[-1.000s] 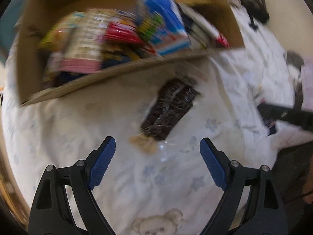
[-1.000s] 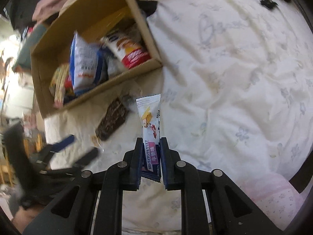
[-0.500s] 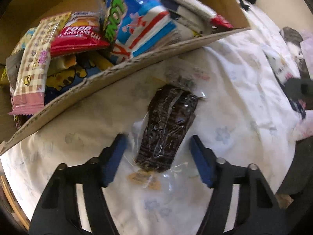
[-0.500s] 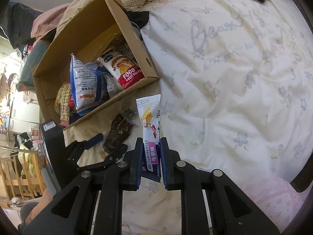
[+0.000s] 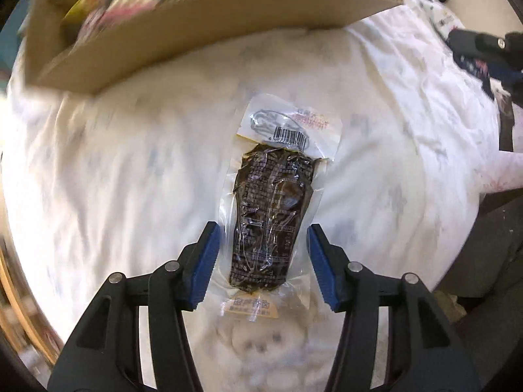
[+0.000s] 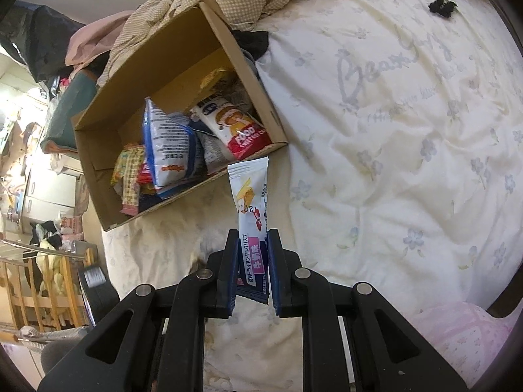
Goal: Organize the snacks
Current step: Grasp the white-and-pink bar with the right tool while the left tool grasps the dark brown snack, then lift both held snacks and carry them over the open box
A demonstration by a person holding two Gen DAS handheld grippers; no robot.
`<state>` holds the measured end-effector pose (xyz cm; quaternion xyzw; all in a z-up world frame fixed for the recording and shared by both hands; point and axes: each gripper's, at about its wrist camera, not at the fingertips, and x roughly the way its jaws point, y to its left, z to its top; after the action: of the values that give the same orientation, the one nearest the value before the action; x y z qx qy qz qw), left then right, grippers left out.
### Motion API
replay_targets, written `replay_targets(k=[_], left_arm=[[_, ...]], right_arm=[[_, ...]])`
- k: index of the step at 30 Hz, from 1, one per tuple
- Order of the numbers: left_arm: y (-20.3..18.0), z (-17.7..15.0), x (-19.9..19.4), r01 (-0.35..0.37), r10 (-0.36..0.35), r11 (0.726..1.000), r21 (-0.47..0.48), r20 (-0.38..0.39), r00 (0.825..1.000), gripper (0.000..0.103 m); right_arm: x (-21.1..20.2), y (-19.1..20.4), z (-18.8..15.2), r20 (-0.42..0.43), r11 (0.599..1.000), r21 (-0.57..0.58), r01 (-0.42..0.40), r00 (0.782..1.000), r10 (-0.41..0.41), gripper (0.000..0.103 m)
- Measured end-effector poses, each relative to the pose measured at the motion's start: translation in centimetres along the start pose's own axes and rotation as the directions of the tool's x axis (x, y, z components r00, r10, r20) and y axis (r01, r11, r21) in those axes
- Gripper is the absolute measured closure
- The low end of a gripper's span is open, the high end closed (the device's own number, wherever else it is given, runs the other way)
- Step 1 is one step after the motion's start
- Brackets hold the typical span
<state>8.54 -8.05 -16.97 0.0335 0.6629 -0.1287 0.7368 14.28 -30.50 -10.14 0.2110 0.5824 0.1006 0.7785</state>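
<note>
Straddling the dark vacuum-sealed snack pack (image 5: 273, 225), the left claw (image 5: 261, 264) points straight down at the bed, its blue pads (image 5: 204, 261) standing at nine and three o'clock of the pack's near end with bare bedding showing on both sides. Its jaws have just been closing, with the pack between them, yet the pads do not press on it: the claw is spread around the pack, not gripping. To do this step well, I judge it should sink until the pads reach the quilt, then close across the dark, thicker body rather than the clear film border, which would likely fold and slip. The floral bedspread (image 5: 114, 170) is soft, so pressing down a little should help the pads get under the pack's edges. The pack lies flat, its long axis running from six to twelve o'clock, barcode end toward the cardboard box (image 5: 202, 29).

In the right wrist view, the right claw (image 6: 251, 271) is pinching a white snack stick packet (image 6: 250, 205) by its lower end, the packet standing up toward twelve o'clock with its top just short of the box's near corner. The box (image 6: 248, 65) lies at eleven o'clock on the bed, open and already crowded with a rice cake bag (image 6: 235, 127) and other wrappers, so each piece probably needs a gap chosen before release.
</note>
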Motion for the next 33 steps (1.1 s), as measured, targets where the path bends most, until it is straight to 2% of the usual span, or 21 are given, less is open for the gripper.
replay_targets(k=[3, 7, 9, 13, 16, 20, 22, 23, 24, 27, 33], left_arm=[[0.5, -1.9, -0.5, 0.009, -0.01, 0.999, -0.047, -0.021, 1.0, 0.043], [-0.1, -2.8, -0.9, -0.049, 0.049, 0.999, 0.003, -0.019, 0.999, 0.038], [-1.3, -2.6, -0.8, -0.075, 0.075, 0.997, 0.019, -0.007, 0.997, 0.029], [-2.6, -0.2, -0.4, -0.076, 0.076, 0.997, 0.019, 0.018, 0.997, 0.027], [-3.4, 2.1, 1.1, -0.081, 0.081, 0.997, 0.021, 0.007, 0.997, 0.027], [-3.1, 4.1, 2.0, -0.062, 0.061, 0.998, 0.025, 0.012, 0.998, 0.026], [-2.8, 4.8, 2.2, -0.048, 0.048, 0.999, 0.013, 0.023, 0.999, 0.026], [-2.8, 5.0, 2.2, -0.056, 0.055, 0.998, 0.023, 0.032, 0.998, 0.032], [-2.6, 5.4, 2.2, -0.059, 0.058, 0.998, 0.035, 0.041, 0.998, 0.043], [-3.9, 4.6, 1.8, -0.059, 0.056, 0.997, 0.048, 0.061, 0.997, 0.049], [-4.6, 3.7, -1.5, -0.06, 0.056, 0.998, 0.022, 0.151, 0.987, 0.05]], right_arm=[[-0.4, 0.5, -0.2, 0.008, 1.0, -0.008, -0.02, 1.0, 0.02, 0.086], [-0.7, 1.0, -0.2, 0.012, 0.999, -0.017, -0.037, 0.999, 0.037, 0.086], [-0.6, 1.1, -0.2, 0.009, 0.999, -0.019, -0.042, 0.999, 0.042, 0.086], [-0.7, 1.0, -0.2, 0.008, 0.999, -0.019, -0.044, 0.999, 0.044, 0.086], [-0.6, 0.8, -0.1, 0.008, 0.999, -0.012, -0.042, 0.999, 0.042, 0.086], [-0.2, 0.4, -0.1, -0.001, 1.0, -0.003, -0.027, 1.0, 0.027, 0.086], [0.0, 0.4, 0.0, -0.004, 1.0, -0.003, -0.02, 1.0, 0.02, 0.085], [0.1, 0.4, 0.0, -0.005, 1.0, -0.004, -0.018, 1.0, 0.018, 0.086], [0.2, 0.4, 0.0, -0.005, 1.0, -0.005, -0.016, 1.0, 0.016, 0.086], [0.3, 0.5, 0.1, -0.006, 1.0, -0.007, -0.011, 1.0, 0.011, 0.086], [0.1, 0.8, 0.0, -0.002, 1.0, -0.02, -0.009, 1.0, 0.009, 0.086]])
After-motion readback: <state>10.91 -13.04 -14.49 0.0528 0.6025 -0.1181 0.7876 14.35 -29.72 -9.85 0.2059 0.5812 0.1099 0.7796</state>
